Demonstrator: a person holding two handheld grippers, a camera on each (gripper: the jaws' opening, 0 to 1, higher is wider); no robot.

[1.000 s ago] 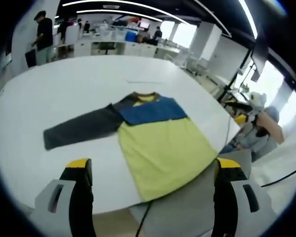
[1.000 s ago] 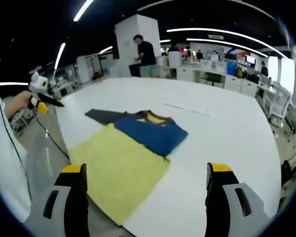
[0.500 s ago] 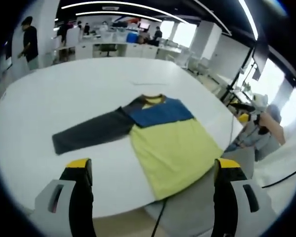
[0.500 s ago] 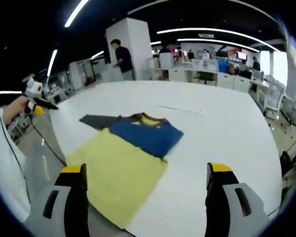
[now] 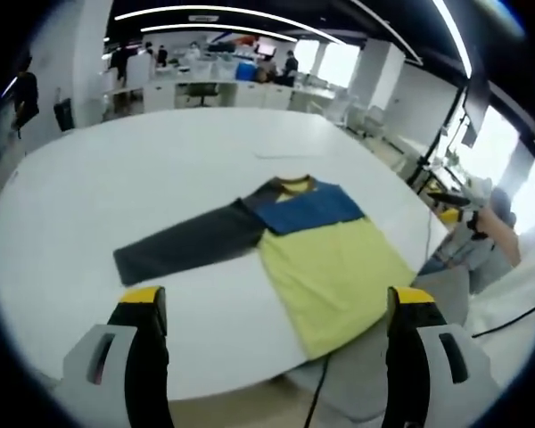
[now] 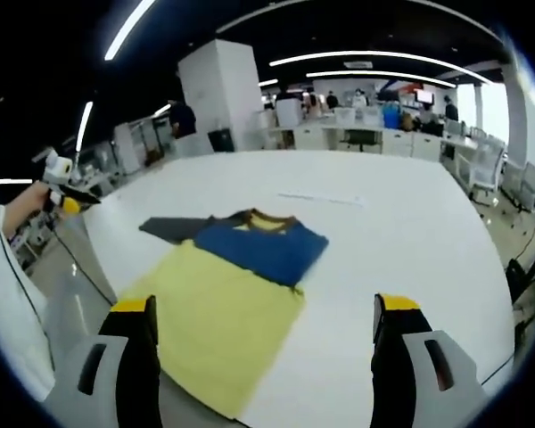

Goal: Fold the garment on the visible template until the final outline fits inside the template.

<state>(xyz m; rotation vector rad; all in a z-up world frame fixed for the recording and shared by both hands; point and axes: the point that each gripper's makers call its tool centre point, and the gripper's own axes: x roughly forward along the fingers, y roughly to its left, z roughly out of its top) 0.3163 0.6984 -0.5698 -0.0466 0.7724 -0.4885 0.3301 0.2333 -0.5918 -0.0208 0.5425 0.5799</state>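
A long-sleeved shirt lies flat on the white table [image 5: 116, 169], collar pointing away from me. Its body is yellow [image 5: 334, 272], its chest blue [image 5: 308, 207], and one dark grey sleeve [image 5: 187, 245] stretches out to the left. The right gripper view shows the same yellow body [image 6: 218, 308], blue chest [image 6: 263, 250] and grey sleeve [image 6: 171, 228]; its hem reaches the near table edge. My left gripper [image 5: 281, 357] and right gripper [image 6: 263, 366] both hang open above the near edge, apart from the cloth. A thin pale strip [image 5: 285, 156] lies on the table beyond the collar.
A person's hand [image 6: 27, 201] at the left holds a small yellow-tipped device; a seated person [image 5: 481, 245] at the table's right holds one too. Office desks and chairs [image 5: 214, 85] stand behind the table. A cable [image 5: 316, 401] hangs below the near edge.
Both views have drifted, so the shirt sits a little further right in the left gripper view. The shirt itself lies as before. A standing person in the background has walked off to the left.
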